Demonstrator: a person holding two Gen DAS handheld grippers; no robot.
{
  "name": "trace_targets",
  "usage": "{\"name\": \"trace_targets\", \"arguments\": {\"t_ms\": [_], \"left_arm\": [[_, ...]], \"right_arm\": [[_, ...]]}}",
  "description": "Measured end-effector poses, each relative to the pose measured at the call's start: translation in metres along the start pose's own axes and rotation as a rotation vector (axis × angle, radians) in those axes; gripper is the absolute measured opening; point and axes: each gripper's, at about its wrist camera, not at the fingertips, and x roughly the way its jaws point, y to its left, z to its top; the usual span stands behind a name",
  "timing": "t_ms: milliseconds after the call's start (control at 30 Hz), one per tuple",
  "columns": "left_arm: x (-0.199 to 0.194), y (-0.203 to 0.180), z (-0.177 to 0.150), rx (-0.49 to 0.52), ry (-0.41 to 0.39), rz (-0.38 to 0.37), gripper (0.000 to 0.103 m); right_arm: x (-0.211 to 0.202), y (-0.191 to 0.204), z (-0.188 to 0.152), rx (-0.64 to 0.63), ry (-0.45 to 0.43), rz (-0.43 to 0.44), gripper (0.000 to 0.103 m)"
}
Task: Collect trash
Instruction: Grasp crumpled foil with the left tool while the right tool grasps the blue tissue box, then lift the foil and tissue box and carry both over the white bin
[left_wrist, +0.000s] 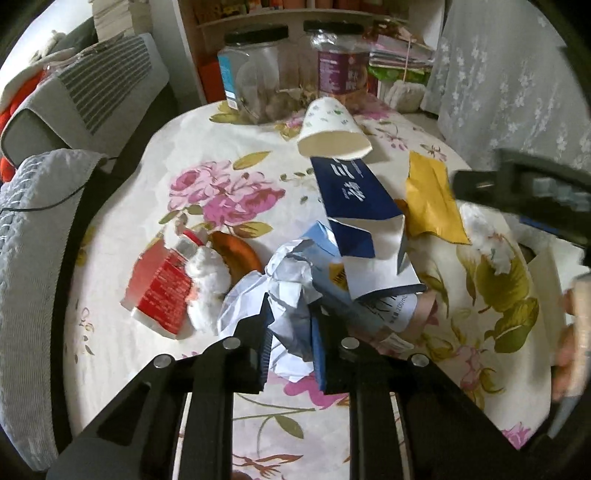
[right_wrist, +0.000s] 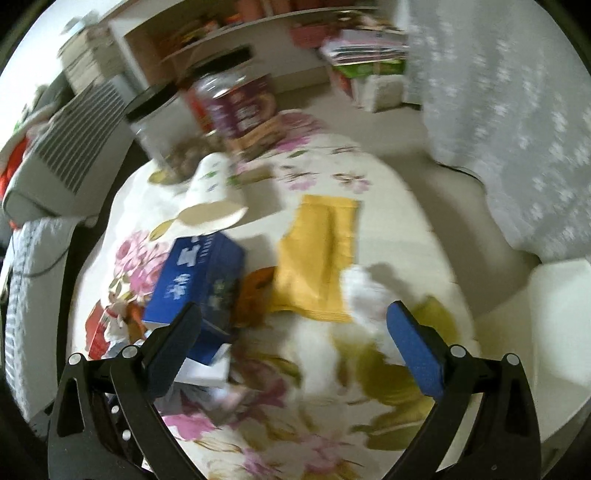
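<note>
Left tool (left_wrist: 291, 332) clamping crumpled paper (left_wrist: 284, 295), right view blurred

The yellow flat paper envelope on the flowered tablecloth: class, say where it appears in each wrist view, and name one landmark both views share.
Left wrist view: the yellow flat paper envelope lies right of centre, beside the dark blue carton.
Right wrist view: the envelope lies at centre, right of the carton.
Shared landmark: the tipped white paper cup beyond the carton.
</note>
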Motion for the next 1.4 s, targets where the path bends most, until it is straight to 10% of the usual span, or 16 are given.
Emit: {"name": "trace_targets", "arguments": {"t_ms": [567,700,1400], "left_arm": [[-0.026,0.059,-0.007,-0.075,-0.068,0.04,0.018],[-0.027,0.062,-0.001,-0.098,-0.075,0.034,0.018],[-0.06,0.062,0.022,-0.165,-0.193,0.033,0.018]], "right_arm": [[0.079,0.082,0.007,-0.043,0.167,-0.031,0.094],[0.074,0.076,0.008,-0.057,0.116,-0.036,0.05],[-0.025,0.051,0.005,-0.117,-0.091,0.08,0.05]]}}
